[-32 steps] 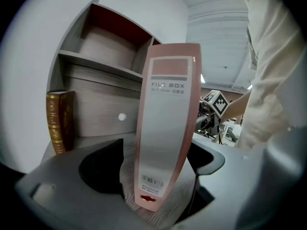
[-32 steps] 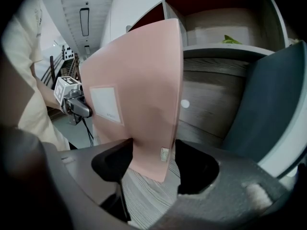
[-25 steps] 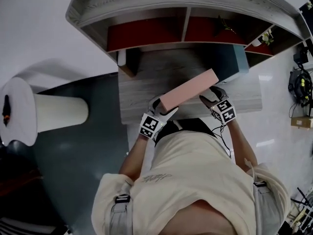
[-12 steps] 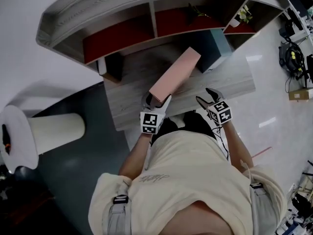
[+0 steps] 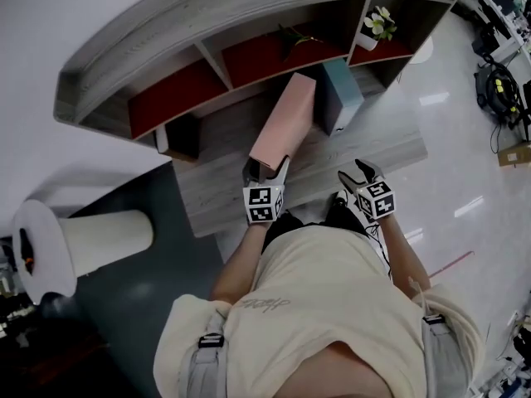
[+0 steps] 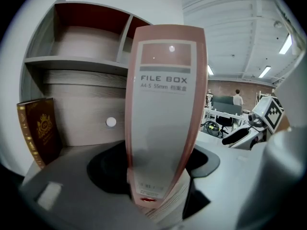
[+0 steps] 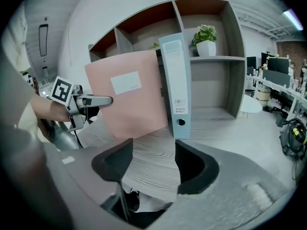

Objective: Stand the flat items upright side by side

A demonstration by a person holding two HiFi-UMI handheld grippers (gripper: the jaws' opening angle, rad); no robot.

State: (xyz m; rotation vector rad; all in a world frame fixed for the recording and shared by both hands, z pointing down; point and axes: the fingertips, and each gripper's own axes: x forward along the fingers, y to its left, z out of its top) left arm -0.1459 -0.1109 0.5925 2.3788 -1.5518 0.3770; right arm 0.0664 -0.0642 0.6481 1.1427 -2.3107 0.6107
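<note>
A pink file box (image 5: 282, 127) stands on end on the grey wooden desk (image 5: 220, 185), leaning slightly. My left gripper (image 5: 265, 171) is shut on its near lower end; in the left gripper view the pink file box's (image 6: 163, 114) label fills the middle and the jaws (image 6: 156, 186) press on its spine. A blue-grey file box (image 5: 340, 94) stands upright just to its right, and the two look close (image 7: 175, 85). My right gripper (image 5: 362, 172) hangs over the desk's front edge, open and empty (image 7: 151, 164), apart from the pink box (image 7: 127, 97).
A curved shelf unit (image 5: 166, 23) with red-backed compartments rises behind the desk. A dark red book (image 6: 41, 131) leans at the left, and a potted plant (image 7: 206, 35) sits in the upper right compartment. A white round stand (image 5: 83, 222) is on the floor at left, cables (image 5: 498, 81) at right.
The pink file box has swung from lying slantwise between both grippers to standing on end beside the blue-grey box. My right gripper has come away from it. The head view has shifted.
</note>
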